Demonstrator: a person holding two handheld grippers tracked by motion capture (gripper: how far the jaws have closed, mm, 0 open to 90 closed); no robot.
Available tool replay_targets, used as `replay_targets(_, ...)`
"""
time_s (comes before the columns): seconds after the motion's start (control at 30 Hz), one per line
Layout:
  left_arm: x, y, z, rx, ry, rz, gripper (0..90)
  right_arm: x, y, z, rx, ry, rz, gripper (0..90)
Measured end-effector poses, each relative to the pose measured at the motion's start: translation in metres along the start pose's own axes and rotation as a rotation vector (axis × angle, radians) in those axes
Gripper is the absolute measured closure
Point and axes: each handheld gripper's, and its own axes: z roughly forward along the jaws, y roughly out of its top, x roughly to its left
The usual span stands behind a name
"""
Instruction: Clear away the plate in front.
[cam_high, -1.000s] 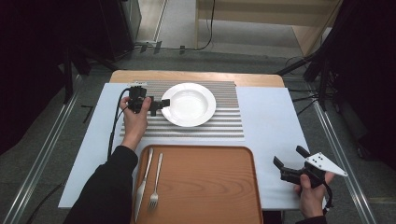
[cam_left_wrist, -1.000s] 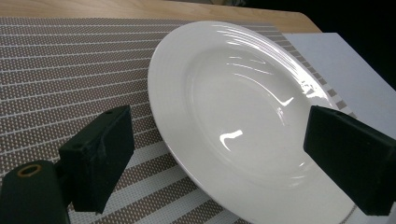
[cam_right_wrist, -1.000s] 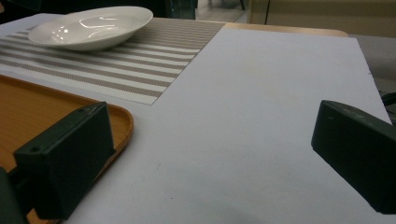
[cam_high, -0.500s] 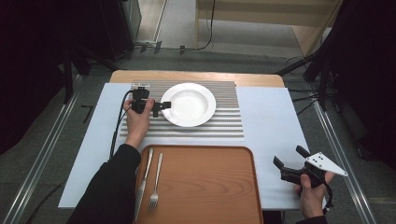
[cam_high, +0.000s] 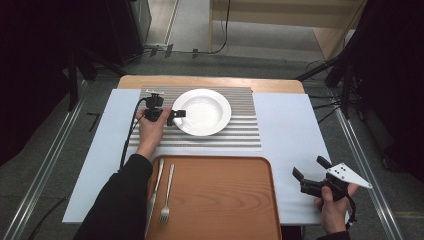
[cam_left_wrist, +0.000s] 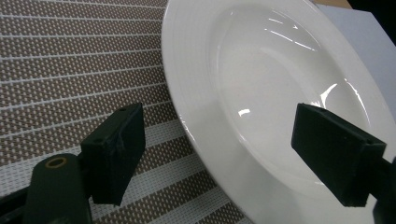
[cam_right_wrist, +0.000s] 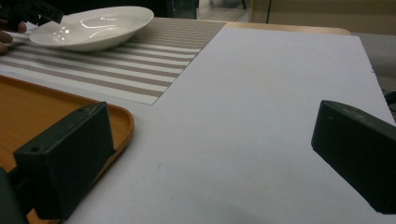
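Round glossy white ceramic deep plate (cam_high: 201, 111) on woven brown-and-white striped placemat (cam_high: 240, 135), near table's far edge. Left gripper (cam_high: 178, 114) at plate's left rim, jaws wide astride rim, unclosed. Right gripper (cam_high: 311, 174) by near right corner, jaws wide, empty.

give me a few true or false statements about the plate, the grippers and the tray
1. The left gripper is open, its jaws either side of the plate rim. True.
2. The plate holds food. False: it is empty.
3. The plate sits on the striped mat. True.
4. The fork lies on the mat. False: it lies on the wooden tray.
5. The right gripper is shut on a spoon. False: it is open and holds nothing.
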Motion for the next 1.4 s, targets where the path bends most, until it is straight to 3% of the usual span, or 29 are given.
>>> replay_targets(0.23,-0.006,-0.001,0.008,0.034,0.003,0.009,29.9,0.000,0.000,0.000,0.003,0.001,-0.001,0.0)
replay_targets(0.47,-0.008,0.000,0.011,0.041,0.000,-0.025,37.8,0.000,0.000,0.000,0.000,-0.005,0.005,0.0)
replay_targets(0.57,-0.008,-0.001,0.010,0.044,0.021,-0.026,42.9,0.000,0.000,0.000,0.000,-0.006,0.004,0.0)
replay_targets(0.63,-0.009,-0.001,0.010,0.050,0.064,0.006,53.9,0.000,0.000,0.000,0.001,-0.007,-0.001,0.0)
replay_targets(0.87,-0.011,-0.001,0.007,0.053,0.065,0.001,55.5,0.001,0.000,0.000,0.000,-0.010,-0.002,0.0)
replay_targets(0.93,-0.011,0.000,0.004,0.043,0.043,-0.007,57.0,0.001,0.000,0.000,0.001,-0.009,-0.003,0.0)
replay_targets(1.03,-0.009,0.001,0.000,0.034,-0.071,-0.033,64.3,0.001,0.000,0.001,0.000,-0.010,-0.007,0.0)
replay_targets(1.07,-0.012,0.001,0.001,0.038,-0.081,-0.023,68.0,0.001,0.000,0.001,0.000,-0.010,-0.007,0.0)
replay_targets(1.13,-0.022,0.000,0.002,0.043,-0.064,0.037,70.4,0.001,0.000,0.001,0.000,-0.010,-0.006,0.0)
replay_targets(1.4,-0.029,0.002,-0.002,0.015,-0.076,0.023,78.8,0.001,0.000,0.000,0.000,-0.013,-0.002,0.0)
